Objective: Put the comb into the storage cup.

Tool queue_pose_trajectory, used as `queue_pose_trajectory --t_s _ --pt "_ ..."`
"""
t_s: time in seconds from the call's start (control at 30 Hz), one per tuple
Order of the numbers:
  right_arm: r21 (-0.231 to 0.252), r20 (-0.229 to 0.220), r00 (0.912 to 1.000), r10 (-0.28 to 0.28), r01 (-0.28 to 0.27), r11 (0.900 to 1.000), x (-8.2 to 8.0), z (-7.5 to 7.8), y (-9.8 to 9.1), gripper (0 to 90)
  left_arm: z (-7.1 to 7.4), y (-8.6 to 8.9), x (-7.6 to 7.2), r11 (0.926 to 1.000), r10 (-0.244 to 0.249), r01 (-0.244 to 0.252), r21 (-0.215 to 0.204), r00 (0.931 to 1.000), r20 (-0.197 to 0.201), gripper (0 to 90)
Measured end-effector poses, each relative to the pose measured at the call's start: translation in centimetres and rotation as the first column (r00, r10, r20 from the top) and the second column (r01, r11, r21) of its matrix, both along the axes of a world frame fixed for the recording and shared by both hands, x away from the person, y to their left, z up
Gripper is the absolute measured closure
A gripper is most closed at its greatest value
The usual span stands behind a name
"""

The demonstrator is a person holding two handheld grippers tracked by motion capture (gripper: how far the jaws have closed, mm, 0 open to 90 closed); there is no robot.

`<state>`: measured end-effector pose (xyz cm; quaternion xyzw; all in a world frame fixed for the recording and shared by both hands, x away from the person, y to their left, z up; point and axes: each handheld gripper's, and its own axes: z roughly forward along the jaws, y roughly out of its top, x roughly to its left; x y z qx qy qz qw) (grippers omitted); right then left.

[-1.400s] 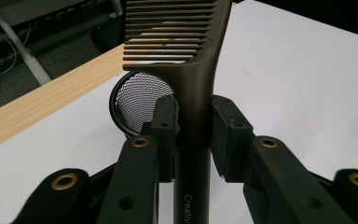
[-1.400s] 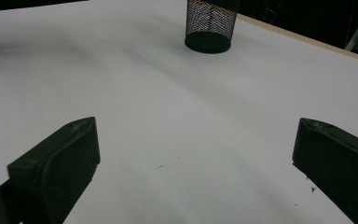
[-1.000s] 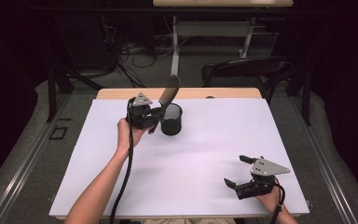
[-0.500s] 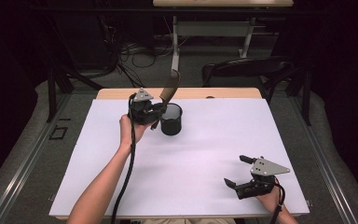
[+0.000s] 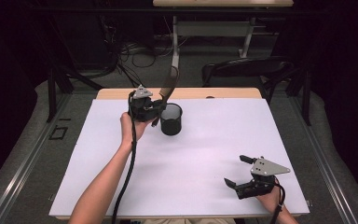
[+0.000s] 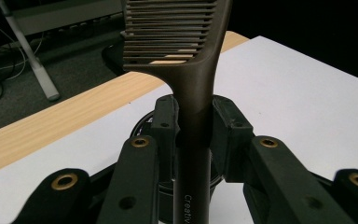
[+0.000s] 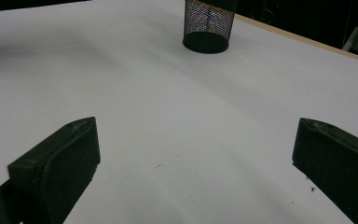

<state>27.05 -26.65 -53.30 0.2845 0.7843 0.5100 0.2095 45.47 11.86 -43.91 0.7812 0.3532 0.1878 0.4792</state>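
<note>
My left gripper (image 5: 156, 110) is shut on the handle of a brown wide-tooth comb (image 5: 170, 83), whose toothed end points up and away. It hangs just left of a black mesh cup (image 5: 171, 120) near the table's far edge. In the left gripper view the comb (image 6: 193, 79) stands upright between the pads of the left gripper (image 6: 193, 122), with the cup's rim (image 6: 141, 127) below them. My right gripper (image 5: 236, 171) rests open at the front right, nothing between its jaws. The right gripper view looks past the right gripper (image 7: 196, 154) to the cup (image 7: 209, 25).
A white sheet (image 5: 205, 158) covers the table, with a bare wooden strip (image 5: 223, 93) along the far edge. A dark chair (image 5: 247, 70) and desk legs stand beyond it. The left gripper's cable (image 5: 129, 163) trails along the forearm.
My left gripper has lifted the comb slightly up and toward the far edge, and the comb now stands a little more upright beside the cup. The right gripper has stayed put.
</note>
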Motion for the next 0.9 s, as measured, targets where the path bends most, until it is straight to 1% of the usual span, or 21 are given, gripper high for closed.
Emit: queue_pose_trajectory --t_s 0.27,0.37,0.43,0.6,0.8,0.9 --pt "0.000 0.001 1.0000 -0.003 0.003 1.0000 0.0 0.0 -0.1 0.3 0.1 -0.2 0.3 0.9999 0.006 -0.006 -0.016 1.0000 0.000 72.8" --pt "-0.001 0.000 1.0000 -0.002 0.002 1.0000 0.0 0.0 0.0 0.3 0.2 -0.5 0.4 1.0000 0.002 -0.002 -0.009 1.0000 0.004 72.8" --pt "-0.001 0.002 1.0000 -0.002 0.002 1.0000 0.0 0.0 0.0 0.3 0.3 -0.7 0.4 0.9999 0.002 -0.002 -0.013 1.0000 0.003 72.8" --pt "-0.001 0.003 1.0000 -0.004 0.004 1.0000 0.0 0.0 -0.1 0.3 0.6 -1.0 0.7 0.9997 0.006 -0.006 -0.025 0.9999 0.010 72.8" --pt "0.000 0.002 1.0000 -0.005 0.005 1.0000 0.0 0.0 -0.1 0.3 0.7 -1.4 0.8 0.9996 0.008 -0.007 -0.029 0.9998 0.020 72.7" --pt "0.001 0.002 1.0000 -0.004 0.004 1.0000 0.0 0.0 -0.1 0.3 0.8 -1.6 0.9 0.9992 0.011 -0.010 -0.040 0.9996 0.025 72.8"
